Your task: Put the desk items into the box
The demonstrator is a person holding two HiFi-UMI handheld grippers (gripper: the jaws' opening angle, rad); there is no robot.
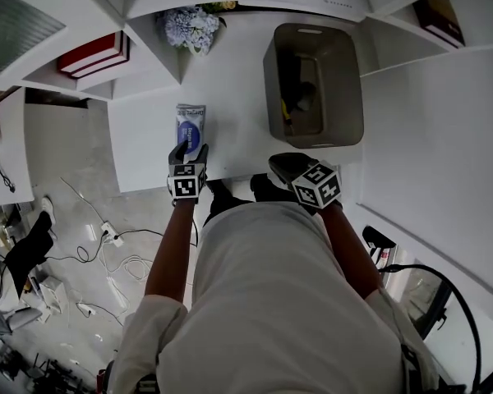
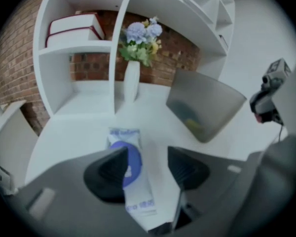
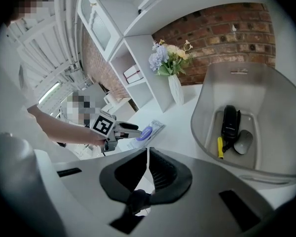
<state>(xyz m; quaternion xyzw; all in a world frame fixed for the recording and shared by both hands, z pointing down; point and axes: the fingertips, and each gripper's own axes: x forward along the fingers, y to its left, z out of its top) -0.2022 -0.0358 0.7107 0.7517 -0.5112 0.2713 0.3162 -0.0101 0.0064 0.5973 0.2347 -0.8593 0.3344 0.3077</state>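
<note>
Left tool (image 1: 188, 151) hangs with jaws apart, gripping nothing, over the packet (image 1: 191, 126), which lies flat near the front edge of the white surface (image 1: 230, 80), lengthwise along the tool's line. In the left gripper view, the left pad overlaps the packet's blue disc and the right pad stands over bare surface. A clean pick would probably shift the tool to its left until both pads flank the narrow width, then sink low before closing. The packet looks soft and may buckle, so a mid-length grip seems wisest. Right tool (image 1: 283, 164), jaws together and empty, sits just short of the box (image 1: 350, 80), which already holds a black item (image 3: 230, 122), a yellow one (image 3: 220, 148) and a mouse (image 3: 242, 142); the carry must clear the box's near wall
</note>
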